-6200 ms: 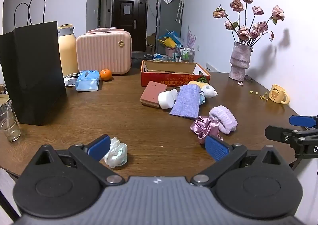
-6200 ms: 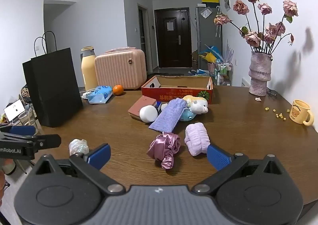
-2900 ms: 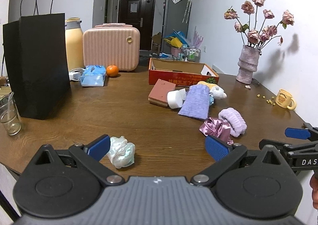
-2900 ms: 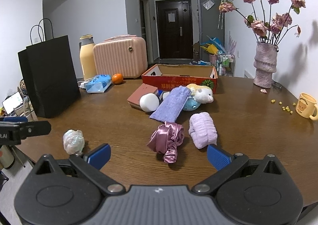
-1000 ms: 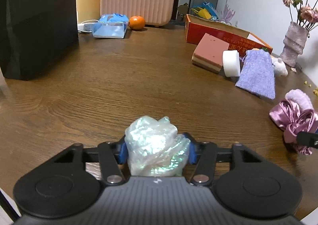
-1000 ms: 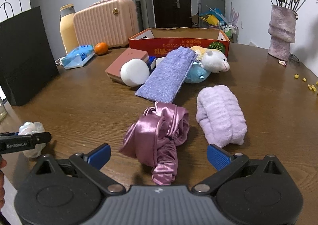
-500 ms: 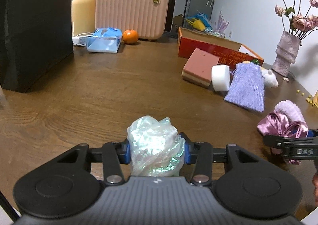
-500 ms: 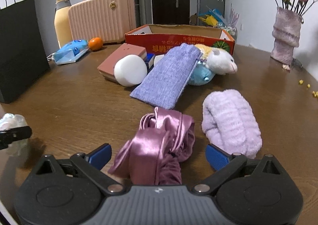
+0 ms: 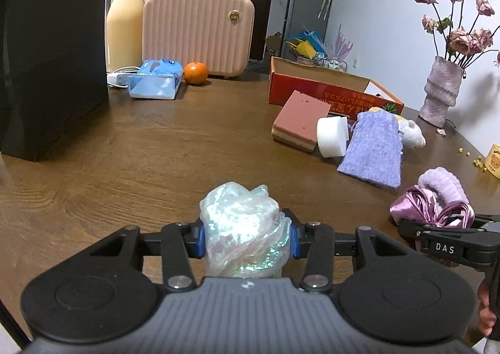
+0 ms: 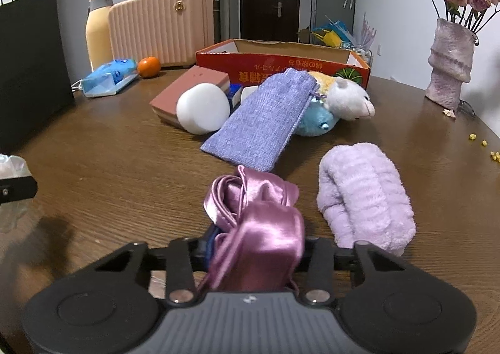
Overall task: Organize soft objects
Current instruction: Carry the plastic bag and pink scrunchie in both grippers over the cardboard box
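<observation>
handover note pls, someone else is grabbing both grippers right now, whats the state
Left gripper: shut on the iridescent plastic wad.
Right gripper: jaws have just closed on the pink satin scrunchie.
On the table: lilac fluffy headband, purple fabric pouch, plush toys, white sponge, all in front of the red cardboard box.
Done: two grasps. Nothing visibly sorted yet; place both, then the rest.

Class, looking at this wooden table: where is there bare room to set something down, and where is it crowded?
Bare: the wide brown wooden table stretch between the black paper bag and the terracotta foam block. Crowded: in front of the red cardboard box, around the lilac woven pouch and the fluffy lilac towel roll.
</observation>
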### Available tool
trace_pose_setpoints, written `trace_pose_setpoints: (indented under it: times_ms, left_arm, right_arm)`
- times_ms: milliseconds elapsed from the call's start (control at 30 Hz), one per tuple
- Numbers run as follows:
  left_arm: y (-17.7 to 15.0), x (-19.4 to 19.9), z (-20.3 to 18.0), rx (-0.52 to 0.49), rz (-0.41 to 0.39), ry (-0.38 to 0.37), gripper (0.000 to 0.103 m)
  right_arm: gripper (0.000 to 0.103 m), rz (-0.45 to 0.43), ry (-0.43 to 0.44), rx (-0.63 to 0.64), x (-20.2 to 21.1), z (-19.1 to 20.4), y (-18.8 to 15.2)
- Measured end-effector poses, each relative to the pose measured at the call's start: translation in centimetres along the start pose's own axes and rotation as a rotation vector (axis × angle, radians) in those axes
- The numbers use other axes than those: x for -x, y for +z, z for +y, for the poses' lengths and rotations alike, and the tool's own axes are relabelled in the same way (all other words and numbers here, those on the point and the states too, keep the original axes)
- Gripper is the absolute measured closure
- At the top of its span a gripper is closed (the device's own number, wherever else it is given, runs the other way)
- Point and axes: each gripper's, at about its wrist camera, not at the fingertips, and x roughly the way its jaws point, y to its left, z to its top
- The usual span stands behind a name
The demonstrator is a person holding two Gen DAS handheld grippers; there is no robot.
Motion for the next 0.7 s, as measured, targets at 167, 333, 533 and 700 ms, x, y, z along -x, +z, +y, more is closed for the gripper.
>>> trace_pose_setpoints:
  times_ms: [167,333,533,700]
  left_arm:
    - [0.7,0.4,-0.5,0.000,-0.020,-0.004,0.057]
    - [1.8,0.4,-1.3,-0.004,-0.042,-0.009,0.057]
    - [3.2,0.2,-2.5,-0.004,-0.068,-0.023,0.057]
    - [4.7,-0.2,-3.5,-0.007,-0.090,-0.032,0.057]
  right_arm:
    - [0.069,-0.025,0.035,-0.024,0.9,-0.6,0.3]
    - [0.069,-0.063,0.066,-0.032,1.9,-1.0,1.0]
    - [0.069,-0.111,0.094,-0.022,2.9,-1.6,2.3]
    - [0.069,-0.144,0.110,-0.014,3.3,-2.1,3.6]
